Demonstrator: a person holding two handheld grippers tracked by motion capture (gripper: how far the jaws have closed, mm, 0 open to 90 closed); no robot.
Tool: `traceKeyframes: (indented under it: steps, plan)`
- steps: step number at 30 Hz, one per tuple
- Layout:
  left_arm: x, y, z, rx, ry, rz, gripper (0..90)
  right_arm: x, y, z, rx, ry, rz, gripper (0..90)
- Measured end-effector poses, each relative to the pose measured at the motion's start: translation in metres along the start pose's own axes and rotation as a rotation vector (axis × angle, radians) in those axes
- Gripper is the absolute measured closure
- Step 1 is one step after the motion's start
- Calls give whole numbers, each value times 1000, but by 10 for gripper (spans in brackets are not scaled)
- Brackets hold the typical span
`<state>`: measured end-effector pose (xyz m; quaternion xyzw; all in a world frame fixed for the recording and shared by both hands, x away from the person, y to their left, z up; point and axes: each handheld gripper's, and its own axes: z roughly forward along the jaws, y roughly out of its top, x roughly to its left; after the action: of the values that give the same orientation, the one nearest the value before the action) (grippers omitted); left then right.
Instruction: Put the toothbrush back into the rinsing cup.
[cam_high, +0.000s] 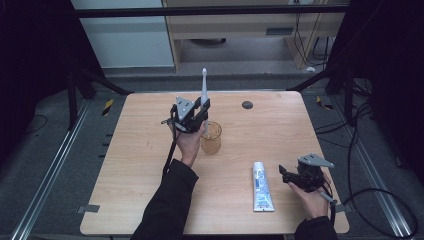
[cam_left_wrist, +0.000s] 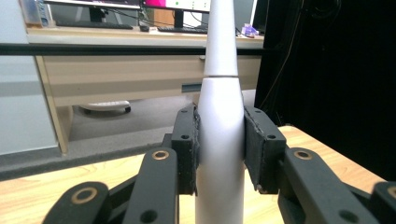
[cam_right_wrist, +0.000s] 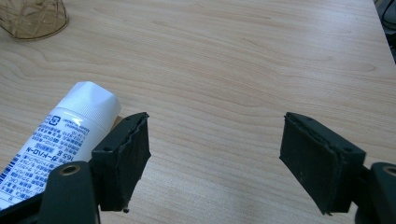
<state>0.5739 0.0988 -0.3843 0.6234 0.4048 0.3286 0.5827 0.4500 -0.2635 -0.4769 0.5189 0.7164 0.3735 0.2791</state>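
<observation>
Gripping toothbrush (cam_high: 204, 85) upright, left tongs (cam_high: 201, 111) raised.

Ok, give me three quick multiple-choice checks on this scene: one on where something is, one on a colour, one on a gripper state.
1. Where does the toothpaste tube lie?
A. inside the cup
B. flat on the table, beside the right hand-held gripper
C. on the floor

2. What colour is the cup?
A. clear amber
B. solid blue
C. black

3. What is the left hand-held gripper doing?
A. standing open with nothing in it
B. shut on the tube
C. shut on the toothbrush, held upright above the cup

Answers:
1. B: the high view shows the tube flat on the table, just left of the right hand-held gripper, whose jaws stand open.
2. A: the cup is see-through and amber.
3. C: in the left gripper view both pads press the white toothbrush handle.
</observation>
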Motion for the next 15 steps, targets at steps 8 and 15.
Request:
traceKeyframes:
  steps: [8,15]
  plan:
    - [1,-14,1,22,-23,8,668,-1,0,0,1,-4,-3,241]
    - [2,-24,0,34,-35,12,668,0,0,0,3,-5,-4,241]
